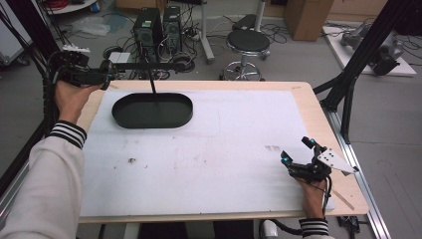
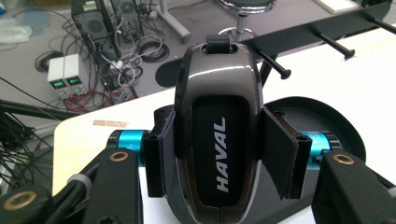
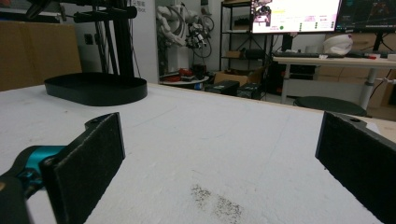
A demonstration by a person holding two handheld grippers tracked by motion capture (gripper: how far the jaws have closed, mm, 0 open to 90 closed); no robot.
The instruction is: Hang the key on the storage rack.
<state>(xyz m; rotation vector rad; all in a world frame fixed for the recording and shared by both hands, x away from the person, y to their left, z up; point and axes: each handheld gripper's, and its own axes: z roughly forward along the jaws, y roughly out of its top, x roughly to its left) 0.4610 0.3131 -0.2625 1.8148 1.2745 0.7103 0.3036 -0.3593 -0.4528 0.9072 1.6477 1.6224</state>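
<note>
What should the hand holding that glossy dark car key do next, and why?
Probably ease it forward toward a peg. The left gripper is shut on the glossy dark HAVAL car key fob, its top loop aimed at the black hook rack but apparently short of the nearest black peg.

A grey floor is lying beyond the table, with a black round stool, two computer towers and tangled cables sitting on it; monitors are glowing behind.

White-topped table carries a black oval tray.
</note>
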